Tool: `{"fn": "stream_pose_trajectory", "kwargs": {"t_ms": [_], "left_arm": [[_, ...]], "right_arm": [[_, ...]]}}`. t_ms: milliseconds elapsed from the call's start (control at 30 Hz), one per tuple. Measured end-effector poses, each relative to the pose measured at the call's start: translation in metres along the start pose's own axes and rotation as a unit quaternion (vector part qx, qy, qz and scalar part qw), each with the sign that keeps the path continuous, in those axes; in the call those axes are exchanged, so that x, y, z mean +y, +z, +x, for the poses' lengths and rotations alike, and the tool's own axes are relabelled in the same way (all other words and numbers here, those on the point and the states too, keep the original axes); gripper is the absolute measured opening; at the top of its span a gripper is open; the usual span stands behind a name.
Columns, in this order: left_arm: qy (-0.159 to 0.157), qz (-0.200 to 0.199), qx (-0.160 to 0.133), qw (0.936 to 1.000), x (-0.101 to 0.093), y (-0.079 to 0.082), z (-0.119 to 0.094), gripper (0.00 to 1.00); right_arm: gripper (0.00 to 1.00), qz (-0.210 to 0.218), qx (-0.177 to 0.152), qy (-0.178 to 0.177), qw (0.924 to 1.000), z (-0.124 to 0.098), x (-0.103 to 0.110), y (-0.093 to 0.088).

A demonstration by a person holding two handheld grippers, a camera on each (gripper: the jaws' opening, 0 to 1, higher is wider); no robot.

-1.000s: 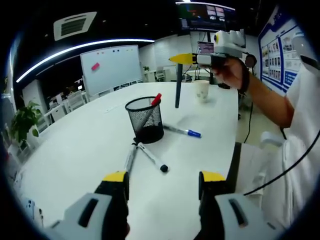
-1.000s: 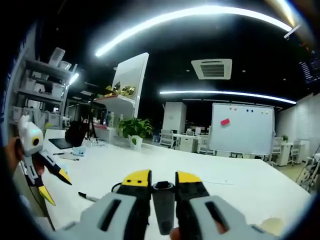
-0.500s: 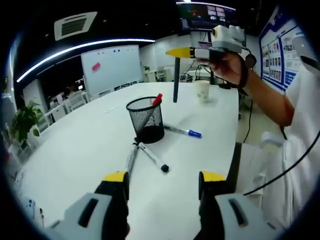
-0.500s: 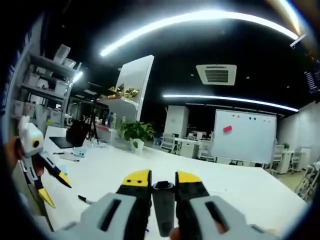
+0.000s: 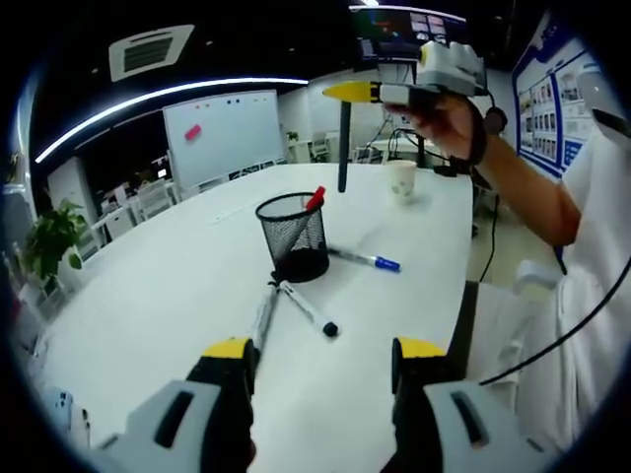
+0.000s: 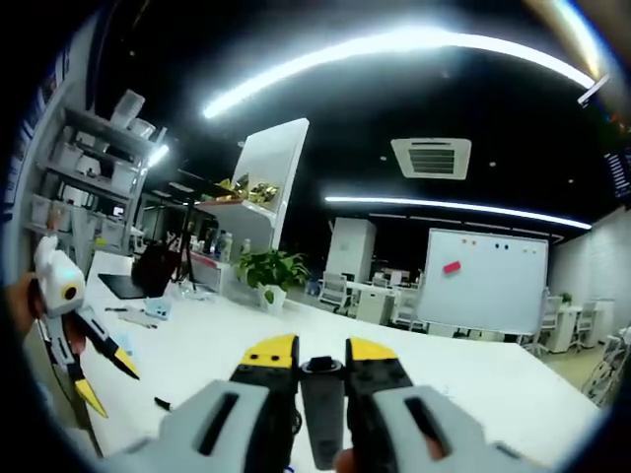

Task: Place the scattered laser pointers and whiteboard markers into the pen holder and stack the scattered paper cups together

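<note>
Laser pointer (image 5: 343, 148), probably, hangs upright in our right tongs (image 5: 347, 93), clamped, above and just beyond the pen holder (image 5: 295, 236). Our left tongs (image 5: 320, 353) gape empty over the worktop (image 5: 158, 286).

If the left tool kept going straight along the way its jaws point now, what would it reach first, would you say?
Probably the two markers lying on the white table just ahead of the open left tool, then the mesh pen holder behind them; depth is hard to judge.

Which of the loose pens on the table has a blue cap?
The marker lying right of the mesh pen holder, apart from it. The two pens in front of the holder show black or grey ends instead.
</note>
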State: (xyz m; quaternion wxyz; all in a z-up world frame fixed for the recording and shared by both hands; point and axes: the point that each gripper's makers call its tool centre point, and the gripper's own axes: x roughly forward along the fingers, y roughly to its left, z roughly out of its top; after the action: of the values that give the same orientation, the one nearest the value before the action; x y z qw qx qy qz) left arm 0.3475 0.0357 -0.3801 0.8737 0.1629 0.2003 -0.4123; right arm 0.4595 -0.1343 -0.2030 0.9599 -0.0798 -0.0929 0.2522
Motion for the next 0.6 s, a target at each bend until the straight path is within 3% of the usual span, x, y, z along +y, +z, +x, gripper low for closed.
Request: {"fn": "stream_pose_trajectory", "kwargs": {"t_ms": [600], "left_arm": [[0.001, 0.002, 0.000, 1.0000, 0.000, 0.000, -0.002, 0.57]], "right_arm": [[0.18, -0.014, -0.021, 0.001, 0.9997, 0.014, 0.000, 0.024]]}}
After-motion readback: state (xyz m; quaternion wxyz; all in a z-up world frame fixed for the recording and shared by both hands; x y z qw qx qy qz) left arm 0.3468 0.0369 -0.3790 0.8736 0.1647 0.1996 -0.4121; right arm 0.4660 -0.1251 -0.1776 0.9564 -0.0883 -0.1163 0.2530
